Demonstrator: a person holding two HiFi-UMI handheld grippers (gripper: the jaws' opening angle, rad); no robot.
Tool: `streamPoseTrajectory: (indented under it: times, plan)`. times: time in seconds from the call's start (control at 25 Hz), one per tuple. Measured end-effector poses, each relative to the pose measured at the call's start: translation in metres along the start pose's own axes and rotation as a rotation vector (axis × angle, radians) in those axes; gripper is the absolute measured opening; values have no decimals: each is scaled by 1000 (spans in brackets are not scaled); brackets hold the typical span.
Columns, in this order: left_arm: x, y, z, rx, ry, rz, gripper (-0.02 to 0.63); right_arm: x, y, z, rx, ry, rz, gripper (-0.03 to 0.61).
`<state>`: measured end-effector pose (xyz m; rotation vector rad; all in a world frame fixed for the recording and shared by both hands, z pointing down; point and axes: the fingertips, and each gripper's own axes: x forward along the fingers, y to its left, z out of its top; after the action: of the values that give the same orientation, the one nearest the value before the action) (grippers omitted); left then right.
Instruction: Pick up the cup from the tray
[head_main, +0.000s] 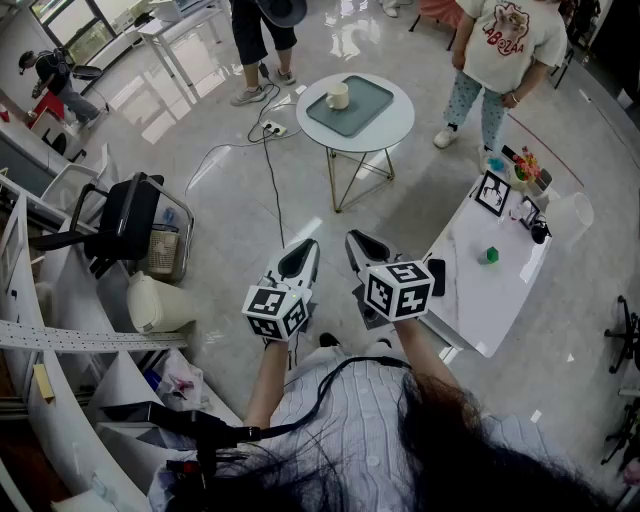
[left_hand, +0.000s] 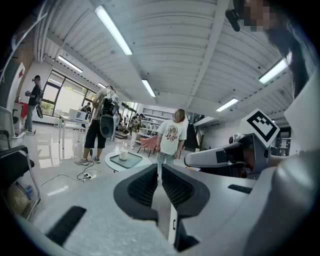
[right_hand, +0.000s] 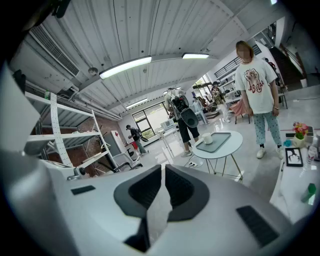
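A pale cup (head_main: 338, 95) stands on a grey-green tray (head_main: 358, 110) on a round white table (head_main: 395, 125), far ahead across the floor. My left gripper (head_main: 303, 256) and right gripper (head_main: 362, 245) are held side by side close to my body, both shut with nothing between the jaws. In the left gripper view the cup (left_hand: 123, 154) and tray (left_hand: 129, 160) show small beyond the closed left gripper (left_hand: 160, 169). In the right gripper view the cup (right_hand: 207, 139) sits on the tray (right_hand: 218, 141) well past the closed right gripper (right_hand: 163, 171).
A person in a white T-shirt (head_main: 505, 45) and another in dark trousers (head_main: 260, 35) stand by the round table. A cable and power strip (head_main: 271, 128) lie on the floor before it. A long white table (head_main: 470, 290) is at my right, a black chair (head_main: 128, 215) and shelving at my left.
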<state>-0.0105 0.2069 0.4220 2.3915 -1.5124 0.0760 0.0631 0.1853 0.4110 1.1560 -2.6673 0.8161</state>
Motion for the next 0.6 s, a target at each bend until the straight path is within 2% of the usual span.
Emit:
streamPoseTrajectory:
  times: [0.36,0.6]
  plan:
    - [-6,19,10,18,-30,-8,17,16,11,2,10,-49,6,46]
    - [-16,26,-4,0,-13,-31,17,16,14,-14,21,-41,-30,46]
